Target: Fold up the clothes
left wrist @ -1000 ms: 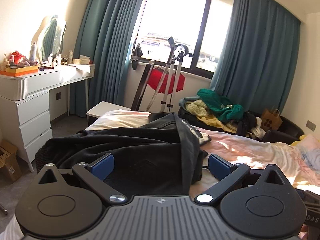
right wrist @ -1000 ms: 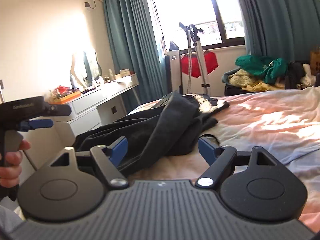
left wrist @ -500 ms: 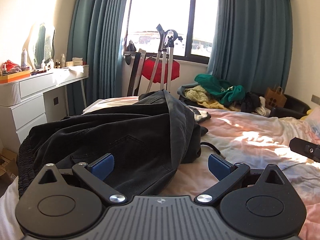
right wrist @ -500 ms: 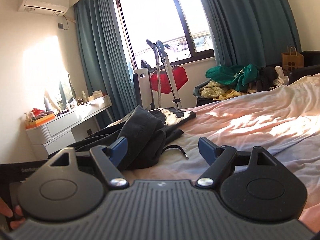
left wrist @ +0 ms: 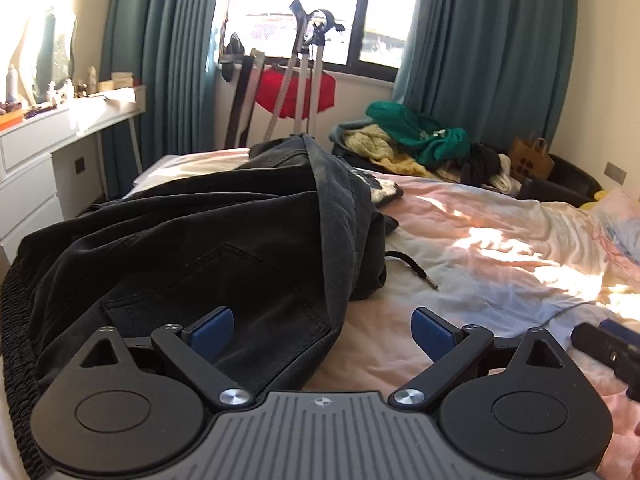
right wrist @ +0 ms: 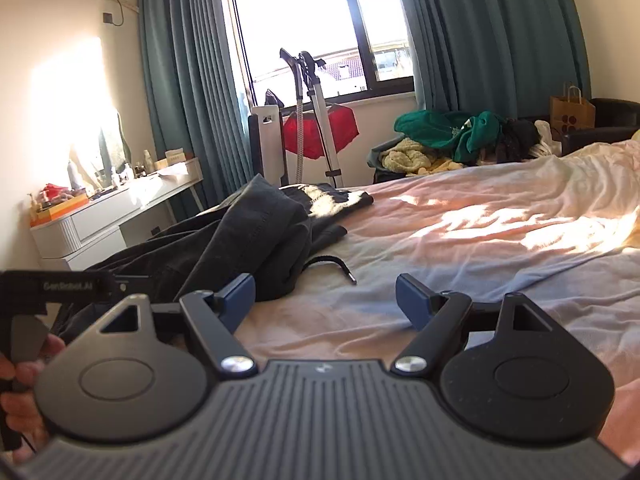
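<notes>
A crumpled pair of black trousers (left wrist: 192,248) lies on the bed's left side, with an elastic waistband at the near left and a back pocket facing up. A black drawstring (left wrist: 412,268) trails out onto the sheet. My left gripper (left wrist: 322,326) is open and empty, low over the trousers' near edge. In the right wrist view the trousers (right wrist: 240,240) lie ahead to the left. My right gripper (right wrist: 325,300) is open and empty above the bare sheet, to the right of the trousers.
The bed (left wrist: 500,248) has a rumpled pink and pale blue sheet with sun patches. A white dresser (left wrist: 36,168) stands at the left. A garment steamer (left wrist: 308,80), a red cloth and a pile of clothes (left wrist: 420,140) stand beyond the bed by the window.
Both grippers have come lower and closer to the bed. The left one now sits over the trousers' near edge. The right one has swung right, off the trousers, onto the sheet.
</notes>
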Demonstrator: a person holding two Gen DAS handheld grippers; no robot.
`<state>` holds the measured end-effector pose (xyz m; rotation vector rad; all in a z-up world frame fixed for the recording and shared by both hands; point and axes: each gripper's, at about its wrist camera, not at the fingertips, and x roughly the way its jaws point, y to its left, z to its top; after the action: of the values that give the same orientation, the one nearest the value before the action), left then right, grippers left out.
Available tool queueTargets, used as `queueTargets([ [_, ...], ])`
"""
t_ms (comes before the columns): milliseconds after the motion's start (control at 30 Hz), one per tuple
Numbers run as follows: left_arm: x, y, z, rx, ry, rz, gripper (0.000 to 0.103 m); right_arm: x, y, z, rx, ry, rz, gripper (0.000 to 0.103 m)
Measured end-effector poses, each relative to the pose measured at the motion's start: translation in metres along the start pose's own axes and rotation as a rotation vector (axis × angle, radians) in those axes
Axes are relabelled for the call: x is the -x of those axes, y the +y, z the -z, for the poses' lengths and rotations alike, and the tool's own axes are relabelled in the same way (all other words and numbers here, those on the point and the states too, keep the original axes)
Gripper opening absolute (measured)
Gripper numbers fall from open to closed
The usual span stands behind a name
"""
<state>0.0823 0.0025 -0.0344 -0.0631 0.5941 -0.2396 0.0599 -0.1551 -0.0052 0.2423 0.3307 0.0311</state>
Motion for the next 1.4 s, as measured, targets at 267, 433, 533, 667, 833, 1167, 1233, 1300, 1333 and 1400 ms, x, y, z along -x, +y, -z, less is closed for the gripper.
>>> queueTargets([
  [267,-0.097,0.017,-0.074,0.015,-0.002,0.001,0.092,0.000,-0.011,-0.004,-0.077,0.009,0.014,0.080],
  [433,-0.178,0.039,-0.117,0.189,-0.002,0.094,0.084,-0.023,-0.025,-0.003,-0.125,0.032,-0.010,0.080],
  [533,-0.222,0.037,-0.133,0.212,0.016,0.101,0.073,-0.043,-0.035,0.001,-0.132,0.052,-0.002,0.080],
  [667,-0.267,0.024,-0.150,0.154,0.037,0.046,0.053,-0.074,-0.054,0.007,-0.195,0.104,0.012,0.080],
  [833,-0.255,-0.008,-0.156,-0.010,-0.005,0.023,0.003,-0.088,-0.067,0.013,-0.242,0.122,0.034,0.080],
  [1167,-0.097,-0.082,-0.115,-0.273,-0.159,0.152,0.002,-0.058,-0.064,0.001,-0.245,0.050,0.031,0.080],
  [1233,-0.062,-0.088,-0.091,-0.275,-0.162,0.197,0.002,-0.047,-0.062,-0.002,-0.243,0.032,0.022,0.080],
  [1300,-0.031,-0.095,-0.060,-0.305,-0.169,0.211,0.002,-0.036,-0.060,-0.003,-0.265,0.027,-0.002,0.080],
  [1333,-0.016,-0.095,-0.041,-0.297,-0.158,0.226,0.002,-0.031,-0.060,-0.004,-0.278,0.026,-0.016,0.080],
  [1400,0.002,-0.089,-0.007,-0.254,-0.129,0.233,0.002,-0.023,-0.059,-0.004,-0.306,0.026,-0.047,0.081],
])
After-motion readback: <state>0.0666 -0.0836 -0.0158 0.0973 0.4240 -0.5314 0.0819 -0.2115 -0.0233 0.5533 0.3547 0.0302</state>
